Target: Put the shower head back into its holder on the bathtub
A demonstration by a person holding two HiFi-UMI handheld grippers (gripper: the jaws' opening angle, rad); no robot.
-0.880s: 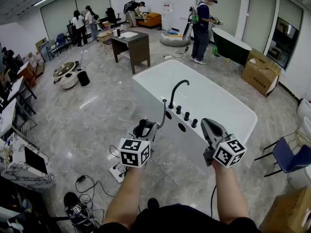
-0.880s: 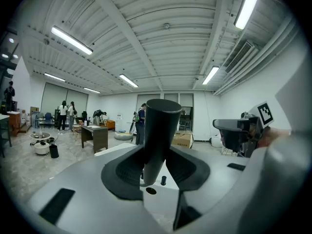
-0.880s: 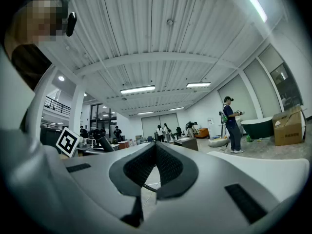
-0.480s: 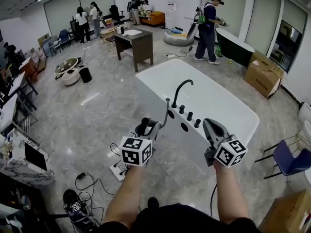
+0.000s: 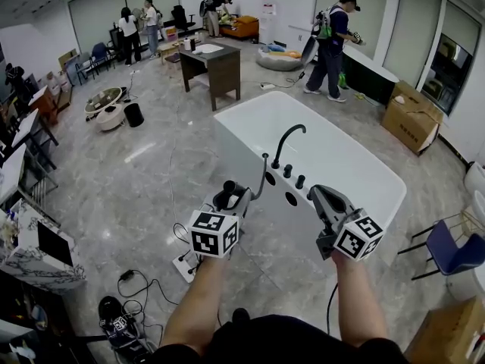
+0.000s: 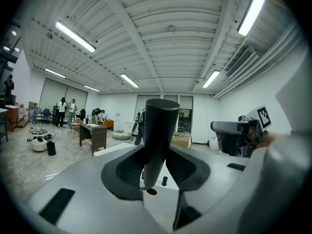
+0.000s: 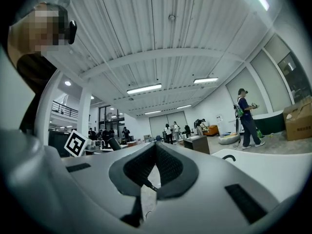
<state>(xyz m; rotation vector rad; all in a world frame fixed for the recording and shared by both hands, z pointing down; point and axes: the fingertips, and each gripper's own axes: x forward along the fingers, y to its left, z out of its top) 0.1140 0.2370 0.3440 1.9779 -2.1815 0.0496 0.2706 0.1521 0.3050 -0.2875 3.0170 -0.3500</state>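
Right now your left tool (image 5: 229, 198) is clamped on the shower head (image 5: 225, 190): in the left gripper view its black handle stands upright between the jaws, with both pads pressed against its sides. You hold it over the floor (image 5: 136, 196), just beside the tub's (image 5: 236, 154) near wall and not in the tub. A thin hose (image 5: 260, 179) curves up from the shower head toward the corner of the tub's deck.

Your right tool (image 5: 321, 193) has its jaws closed together, and the right gripper view shows nothing gripped between them. It hovers near the tub's deck, well apart from the left tool.

On the deck a black faucet (image 5: 282, 144) arches toward the basin, and a row of black knobs (image 5: 294, 177) sits just beside its base. Two dark openings (image 5: 292, 199) lie on the deck's near edge; which of them is the holder is hard to tell from the head view.

Beyond the tub stand a dark worktop (image 5: 220, 63) and a person (image 5: 333, 40) by a dark tub (image 5: 371, 70).
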